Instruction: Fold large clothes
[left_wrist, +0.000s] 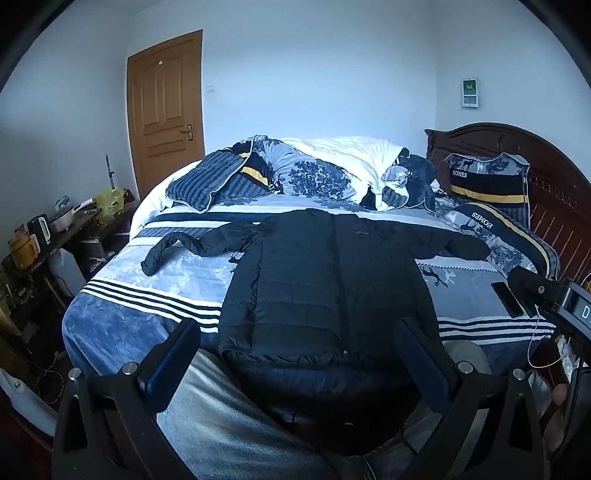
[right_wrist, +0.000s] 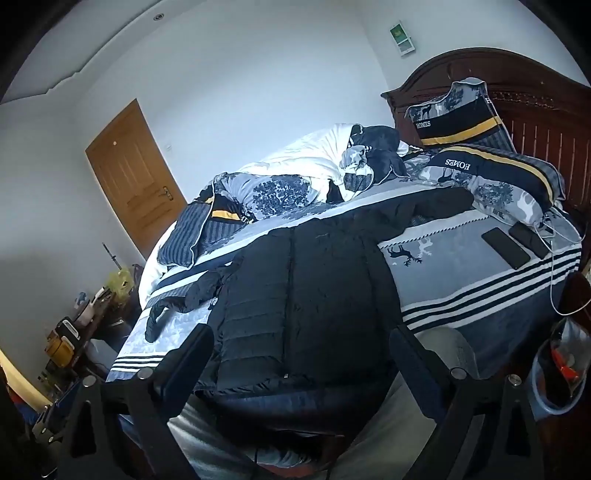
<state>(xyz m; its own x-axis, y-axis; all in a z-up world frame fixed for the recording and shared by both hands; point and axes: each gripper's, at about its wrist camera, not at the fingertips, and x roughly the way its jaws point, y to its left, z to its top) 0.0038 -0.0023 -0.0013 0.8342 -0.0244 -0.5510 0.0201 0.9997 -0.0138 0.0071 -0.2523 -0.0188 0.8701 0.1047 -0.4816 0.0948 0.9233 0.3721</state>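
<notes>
A black puffer jacket (left_wrist: 325, 280) lies spread flat on the bed (left_wrist: 147, 317), front up, hem at the near edge, both sleeves stretched out sideways. It also shows in the right wrist view (right_wrist: 306, 295). My left gripper (left_wrist: 297, 339) is open and empty, held back from the bed just above the jacket's hem. My right gripper (right_wrist: 301, 343) is open and empty, also short of the hem. The right gripper's body shows at the right edge of the left wrist view (left_wrist: 546, 291).
Rumpled quilt (left_wrist: 332, 166) and pillows (left_wrist: 487, 184) lie at the far side by a wooden headboard (left_wrist: 554, 170). Two phones (right_wrist: 517, 240) with a cable lie on the bed's right part. A cluttered side table (left_wrist: 48, 236) stands left. A door (left_wrist: 166, 110) is behind.
</notes>
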